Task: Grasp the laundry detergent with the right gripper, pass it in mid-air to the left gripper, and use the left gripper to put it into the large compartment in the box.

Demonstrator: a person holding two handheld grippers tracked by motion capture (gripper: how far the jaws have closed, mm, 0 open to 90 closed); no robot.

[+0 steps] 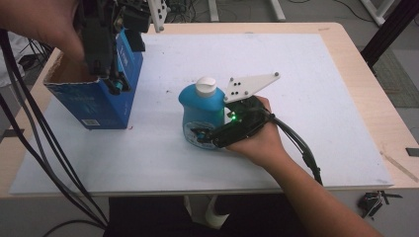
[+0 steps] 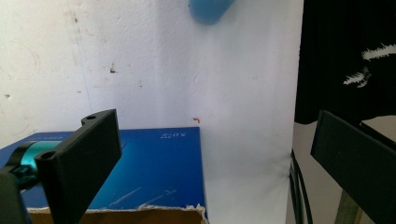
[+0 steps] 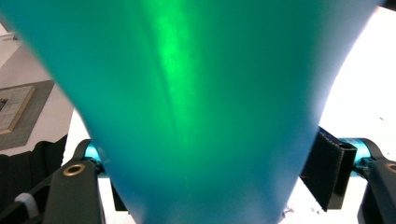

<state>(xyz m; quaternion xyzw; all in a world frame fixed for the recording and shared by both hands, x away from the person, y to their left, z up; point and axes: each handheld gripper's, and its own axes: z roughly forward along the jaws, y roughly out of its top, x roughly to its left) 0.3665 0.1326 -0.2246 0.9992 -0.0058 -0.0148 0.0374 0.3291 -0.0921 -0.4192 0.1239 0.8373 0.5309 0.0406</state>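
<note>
A blue bottle with a white cap stands upright in the middle of the white mat. My right gripper comes in from the right and is shut on the bottle's lower body. In the right gripper view the bottle sits between both black jaws of that gripper. An open blue cardboard box stands at the left. My left gripper hangs over its right wall, pointing down. Its jaws stand wide open with nothing between them, above the box's blue side.
Black cables trail down the table's left side, and one runs from the right hand. A black frame leg stands past the far right corner. Dark cloth hangs beyond the mat's edge in the left gripper view.
</note>
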